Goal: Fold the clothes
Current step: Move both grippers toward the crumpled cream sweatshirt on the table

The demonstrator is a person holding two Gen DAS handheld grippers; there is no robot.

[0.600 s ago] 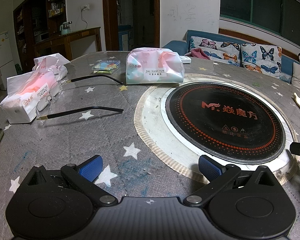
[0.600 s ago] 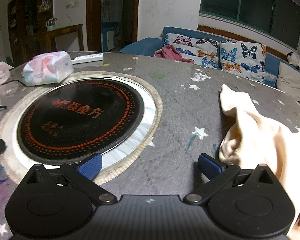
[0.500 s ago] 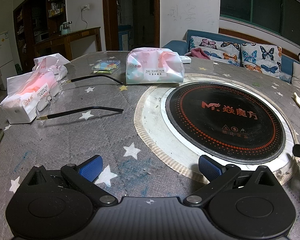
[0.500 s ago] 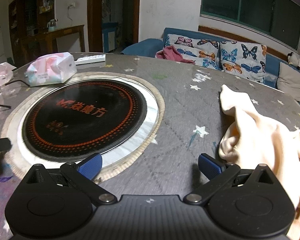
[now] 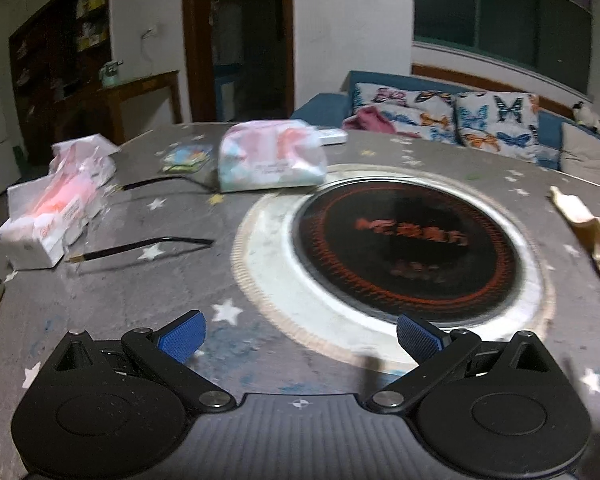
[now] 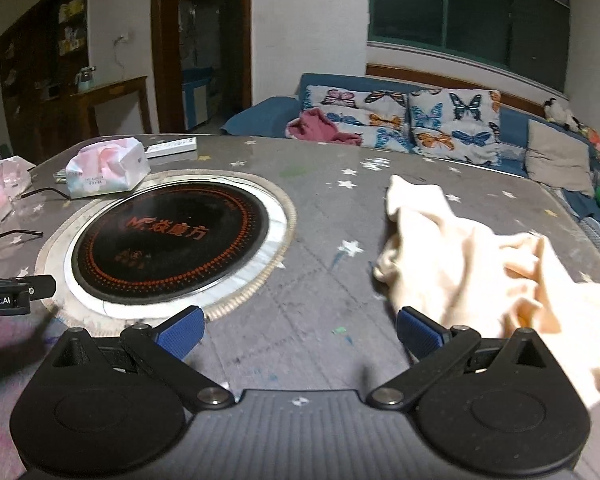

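Both grippers, the left gripper [image 5: 300,338] and the right gripper [image 6: 300,334], hang with fingers spread wide and empty above the table [image 6: 324,216], while the crumpled cream garment [image 6: 472,256] lies lengthwise away from us, just beside the right one's right finger [image 6: 419,333]

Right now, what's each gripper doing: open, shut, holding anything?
Left gripper: open, holding nothing.
Right gripper: open, holding nothing; cream garment beside it.
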